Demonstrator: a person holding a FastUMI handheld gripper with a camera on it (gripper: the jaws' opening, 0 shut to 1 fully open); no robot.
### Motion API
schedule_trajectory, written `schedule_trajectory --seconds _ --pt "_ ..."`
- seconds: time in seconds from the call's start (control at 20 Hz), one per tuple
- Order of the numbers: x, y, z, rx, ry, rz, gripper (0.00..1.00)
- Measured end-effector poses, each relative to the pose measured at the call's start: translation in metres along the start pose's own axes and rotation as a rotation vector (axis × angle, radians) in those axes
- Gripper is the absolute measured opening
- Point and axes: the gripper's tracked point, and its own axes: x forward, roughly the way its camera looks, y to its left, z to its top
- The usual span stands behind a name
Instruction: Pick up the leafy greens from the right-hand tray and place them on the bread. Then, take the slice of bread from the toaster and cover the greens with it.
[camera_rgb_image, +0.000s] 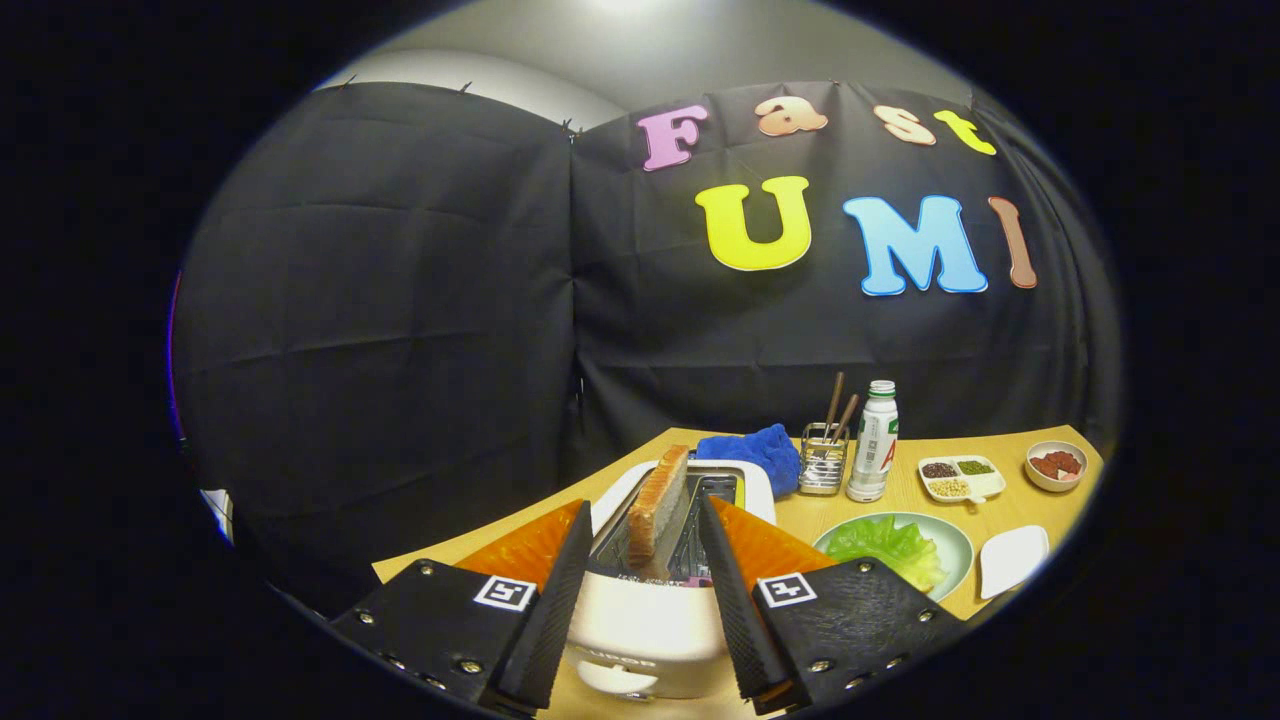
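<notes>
Here my fingers (640, 545) stood open, astride bread slice (657, 505) upright in toaster (640, 620), lower centre. Greens (885, 547) lay on plate (955, 550), lower right. Risk: off-centre squeeze could crumble slice or tip it against slot.

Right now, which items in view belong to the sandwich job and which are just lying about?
Job: bread slice standing in the toaster, between the open gripper fingers; leafy greens on the green plate.

Lying about: blue cloth, utensil holder, bottle, divided dish, small bowl, white dish.
</notes>
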Motion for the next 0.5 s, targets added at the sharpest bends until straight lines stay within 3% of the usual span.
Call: schedule_trajectory --seconds 0.4,0.45,0.5 --pt "0.025 -0.004 -0.008 0.018 0.009 -0.1 0.66" --pt "0.021 -0.011 -0.003 0.018 0.001 -0.142 0.64" --pt "0.024 -0.006 -0.007 0.04 0.0 -0.122 0.41"
